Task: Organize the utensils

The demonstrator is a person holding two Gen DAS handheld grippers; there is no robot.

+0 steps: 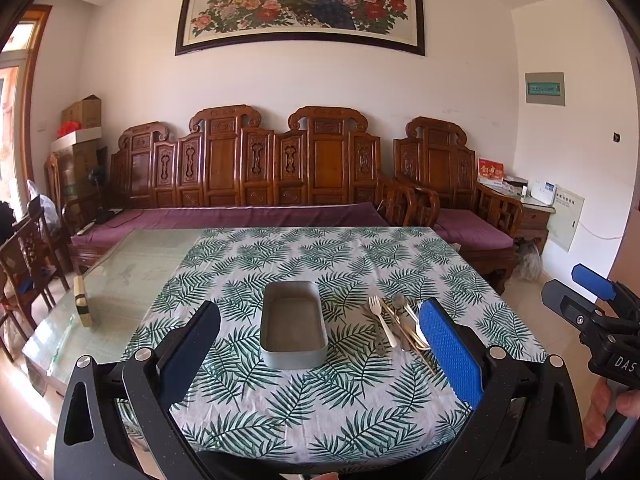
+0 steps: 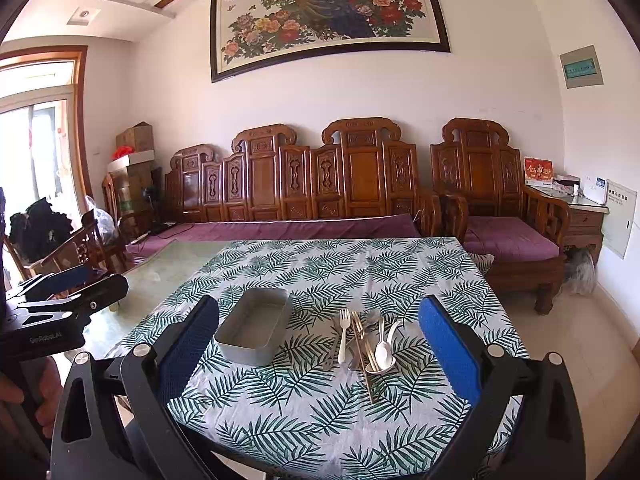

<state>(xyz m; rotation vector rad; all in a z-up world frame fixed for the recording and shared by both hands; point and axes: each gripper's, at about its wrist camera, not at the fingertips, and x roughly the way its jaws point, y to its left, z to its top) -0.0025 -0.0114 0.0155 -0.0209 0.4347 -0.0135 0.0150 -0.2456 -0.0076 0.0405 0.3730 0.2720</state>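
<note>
Both tongs stand wide open and empty above the near edge of the table, whose leaf-patterned green and white tablecloth fills the ground ahead of them. The left gripper is framed squarely on the empty grey rectangular metal tin, which lies straight ahead between its fingers and a little beyond their tips. The right gripper looks onto the loose heap of utensils, ahead of it and just inside its right finger; the tin sits just beyond its left finger. In the heap a cream plastic fork lies on the tin side, wooden chopsticks run toward the tongs through the middle, and a white ceramic soup spoon rests at the near right, with metal pieces under them that are hard to tell apart. Nothing is in the tin, so the sorting looks not yet begun. A sound first pick would be the fork: it lies outermost and on top, so the right gripper could come down across its handle, fingers either side, without stirring the rest. The chopsticks are thin and may roll or split apart, so closing on both together near mid-length seems wise. The left gripper could steady the tin if it slides on the cloth.
</note>
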